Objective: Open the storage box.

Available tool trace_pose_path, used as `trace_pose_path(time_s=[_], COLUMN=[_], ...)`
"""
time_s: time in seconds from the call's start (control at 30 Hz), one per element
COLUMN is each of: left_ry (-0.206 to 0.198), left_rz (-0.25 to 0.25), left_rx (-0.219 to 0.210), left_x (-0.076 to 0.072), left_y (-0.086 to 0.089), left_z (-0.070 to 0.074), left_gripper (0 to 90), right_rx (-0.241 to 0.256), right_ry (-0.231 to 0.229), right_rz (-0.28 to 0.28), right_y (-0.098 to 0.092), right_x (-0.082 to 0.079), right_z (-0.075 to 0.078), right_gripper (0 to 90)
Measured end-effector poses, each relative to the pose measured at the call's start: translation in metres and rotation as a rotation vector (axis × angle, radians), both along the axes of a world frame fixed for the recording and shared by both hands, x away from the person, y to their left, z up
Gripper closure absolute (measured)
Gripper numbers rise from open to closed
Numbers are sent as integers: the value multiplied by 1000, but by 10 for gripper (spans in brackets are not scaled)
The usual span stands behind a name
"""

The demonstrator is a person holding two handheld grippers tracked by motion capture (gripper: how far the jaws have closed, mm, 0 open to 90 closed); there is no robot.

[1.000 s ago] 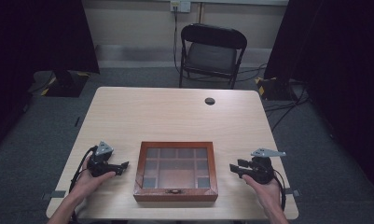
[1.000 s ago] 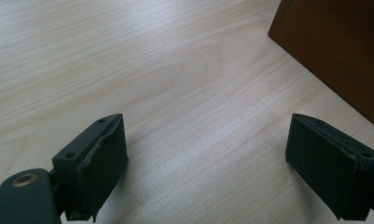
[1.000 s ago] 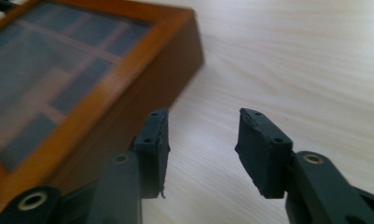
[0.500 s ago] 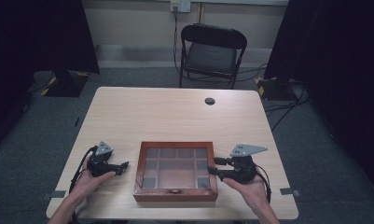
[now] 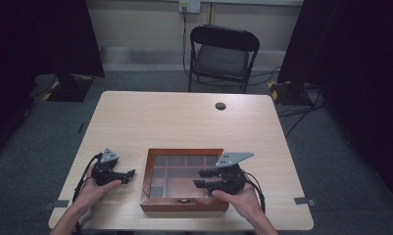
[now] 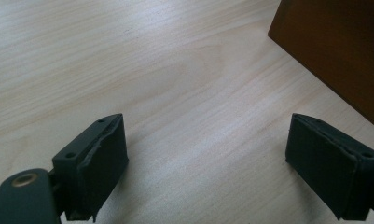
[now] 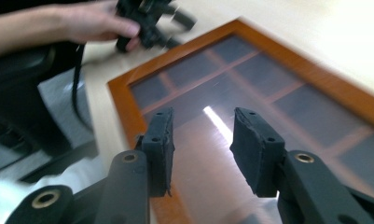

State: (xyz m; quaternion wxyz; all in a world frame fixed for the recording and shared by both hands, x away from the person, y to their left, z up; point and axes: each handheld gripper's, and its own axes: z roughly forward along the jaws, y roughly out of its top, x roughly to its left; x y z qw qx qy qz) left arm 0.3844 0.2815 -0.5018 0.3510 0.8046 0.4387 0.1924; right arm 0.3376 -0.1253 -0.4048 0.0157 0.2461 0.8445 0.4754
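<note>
table (image 5: 184, 122) | right hand-held gripper (image 5: 200, 178) part-spread, empty, over box lid (image 5: 184, 174) | left hand-held gripper (image 5: 129, 175) wide-spread, empty

right gripper (image 7: 201, 151) part-open, over glass-lidded wooden box (image 7: 128, 100)

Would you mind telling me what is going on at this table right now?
A person sits at the table with tongs in each hand and a shut wooden box, glass-lidded, in front of them. The right tongs hover open over the lid's right side, gripping nothing. The left tongs rest open on the table left of the box, apart from it.
</note>
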Motion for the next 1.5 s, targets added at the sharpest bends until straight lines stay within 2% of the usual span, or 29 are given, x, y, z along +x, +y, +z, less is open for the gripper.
trace_pose_path(time_s=[0.03,0.23,0.37,0.47,0.53,0.77,0.8,1.13,1.3,1.5], left_ry=[0,0,0,0,0,0,0,7,8,9], left_rz=[0,0,0,-1,-6,-6,-6,1,2,-12], left_rx=[0,0,0,-1,-1,0,0,3,6,9], left_x=[0,0,0,0,0,0,0,0,-1,-2], left_y=[0,0,0,0,1,1,1,0,-1,-1], left_z=[0,0,0,0,0,0,0,1,2,3], left_gripper=[119,119,119,119,119,119,119,126,153,164], right_rx=[-9,-8,-19,-55,-54,-63,-50,-83,-87,-87], right_ry=[9,26,37,37,43,49,61,59,46,65], right_rz=[27,93,128,174,188,185,191,214,218,223], right_y=[4,14,21,28,29,29,29,35,36,37], right_x=[-2,-6,-9,-12,-11,-11,-11,-12,-13,-10], right_z=[-3,-10,-14,-19,-21,-28,-29,-36,-36,-35], right_gripper=[619,710,738,753,767,782,786,800,813,819])
